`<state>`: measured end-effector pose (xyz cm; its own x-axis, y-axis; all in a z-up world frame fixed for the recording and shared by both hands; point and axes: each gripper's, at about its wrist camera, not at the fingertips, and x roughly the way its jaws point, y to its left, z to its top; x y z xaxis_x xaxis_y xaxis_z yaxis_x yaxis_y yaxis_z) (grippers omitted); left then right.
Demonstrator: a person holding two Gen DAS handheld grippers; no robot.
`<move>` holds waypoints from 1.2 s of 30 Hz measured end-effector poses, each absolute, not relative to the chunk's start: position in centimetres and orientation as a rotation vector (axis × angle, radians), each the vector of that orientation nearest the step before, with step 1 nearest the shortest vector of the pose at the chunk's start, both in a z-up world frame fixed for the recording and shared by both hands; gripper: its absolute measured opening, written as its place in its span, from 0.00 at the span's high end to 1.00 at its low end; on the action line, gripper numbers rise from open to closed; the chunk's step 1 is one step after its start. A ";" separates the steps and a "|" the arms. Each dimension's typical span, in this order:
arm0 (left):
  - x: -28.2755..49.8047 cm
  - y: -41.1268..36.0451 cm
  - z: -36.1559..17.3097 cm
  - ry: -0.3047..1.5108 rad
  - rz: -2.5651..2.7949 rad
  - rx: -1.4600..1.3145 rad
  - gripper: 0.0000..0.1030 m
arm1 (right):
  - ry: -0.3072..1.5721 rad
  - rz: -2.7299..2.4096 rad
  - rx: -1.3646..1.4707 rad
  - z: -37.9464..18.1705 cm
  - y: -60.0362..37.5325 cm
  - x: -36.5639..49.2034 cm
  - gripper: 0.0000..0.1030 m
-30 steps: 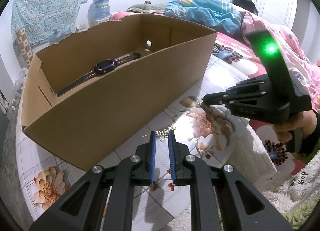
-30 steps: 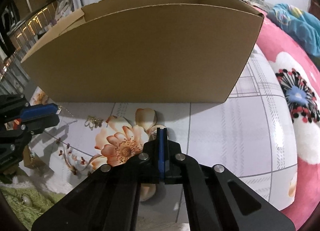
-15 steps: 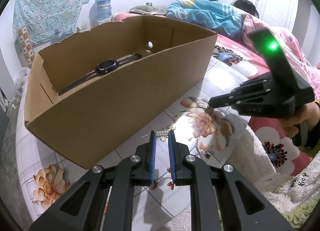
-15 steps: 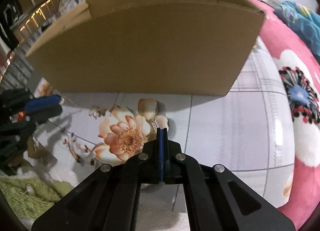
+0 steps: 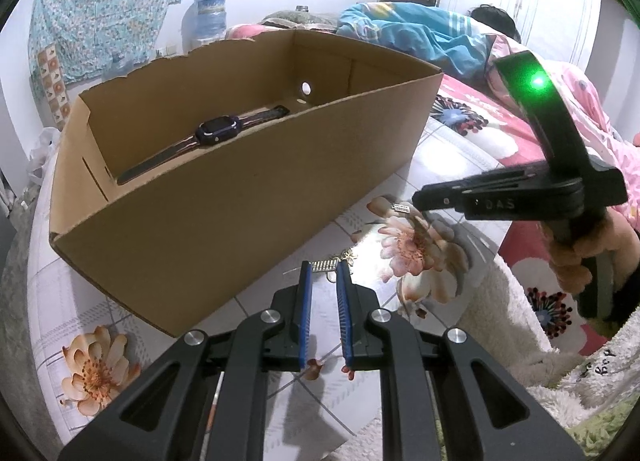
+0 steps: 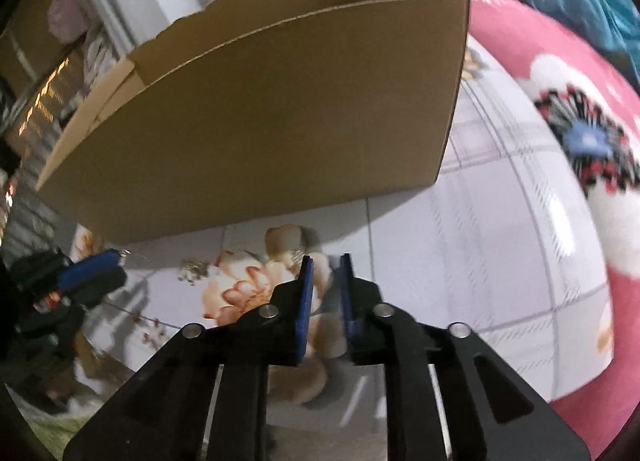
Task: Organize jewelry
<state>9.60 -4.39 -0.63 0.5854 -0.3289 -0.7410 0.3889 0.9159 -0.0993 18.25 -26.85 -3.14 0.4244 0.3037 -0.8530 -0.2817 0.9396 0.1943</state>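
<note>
Left wrist view: looking across a glossy white tablecloth printed with grey checks and peach flowers [image 5: 60, 301], spread over a bed in a bedroom. Sitting on it, a long open brown cardboard box [image 5: 240, 197], holding a dark blue smartwatch with a dark strap [image 5: 218, 131] flat on its floor. Lying just beyond the left gripper [image 5: 322, 269], a small gold and silver chain piece [image 5: 330, 263]; pads drawn almost together with only a narrow slit, nothing visibly pinched. Hovering to the right, the right gripper [image 5: 416, 197], gripped by a hand [image 5: 580, 257], jaws having just been parting and clasping nothing, with a tiny silver ribbed clasp [image 5: 401, 208] resting on the cloth just beside its tip. Filling the background, a pink floral blanket [image 5: 520, 157], a person lying under a blue cover [image 5: 420, 37], a teal patterned cloth hanging on the wall [image 5: 104, 9] and a large water bottle [image 5: 208, 17].
</note>
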 end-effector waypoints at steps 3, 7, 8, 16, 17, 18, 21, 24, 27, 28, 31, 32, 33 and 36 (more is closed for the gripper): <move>9.6 -4.4 -0.7 0.847 -0.422 0.072 0.88 | 1.083 0.348 0.058 -3.7 -26.3 18.3 0.85; 9.6 -4.3 -0.8 0.851 -0.425 0.071 0.88 | 1.049 0.309 0.060 -3.7 -25.5 18.4 0.85; 9.7 -4.3 -0.8 0.853 -0.424 0.070 0.88 | 1.043 0.301 0.066 -3.6 -25.0 17.9 0.85; 10.1 -4.0 -1.1 0.865 -0.428 0.055 0.88 | 0.983 0.223 0.015 -3.8 -23.5 17.2 0.85; 10.2 -4.0 -1.1 0.866 -0.429 0.054 0.88 | 0.977 0.216 0.006 -3.9 -23.2 17.1 0.85; 10.2 -4.0 -1.1 0.867 -0.430 0.053 0.88 | 0.966 0.207 -0.012 -3.9 -22.9 17.0 0.85; 10.4 -3.9 -1.2 0.870 -0.434 0.051 0.88 | 0.940 0.181 -0.057 -4.1 -21.7 16.6 0.85; 10.4 -3.9 -1.3 0.871 -0.436 0.049 0.88 | 0.921 0.165 -0.100 -4.3 -21.0 16.3 0.85; 10.4 -3.9 -1.3 0.871 -0.435 0.049 0.88 | 0.919 0.164 -0.105 -4.8 -19.3 15.0 0.96; 10.4 -3.9 -1.3 0.870 -0.435 0.050 0.88 | 0.922 0.169 -0.103 -4.8 -19.0 14.8 0.96; 10.3 -3.9 -1.3 0.865 -0.432 0.051 0.88 | 0.930 0.188 -0.089 -4.7 -19.5 14.9 0.98; 10.3 -3.9 -1.3 0.863 -0.431 0.051 0.88 | 0.933 0.196 -0.080 -4.5 -19.8 14.7 0.98; 10.2 -3.8 -1.2 0.861 -0.430 0.052 0.88 | 0.936 0.204 -0.070 -4.4 -20.0 14.7 0.98; 9.9 -3.8 -1.0 0.853 -0.427 0.055 0.88 | 0.952 0.230 -0.011 -4.4 -20.6 14.6 1.00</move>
<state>9.91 -3.79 -1.04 0.5791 -0.3428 -0.7397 0.3866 0.9143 -0.1211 14.60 -20.64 -4.39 0.5578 0.1904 -0.8079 -0.2002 0.9755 0.0916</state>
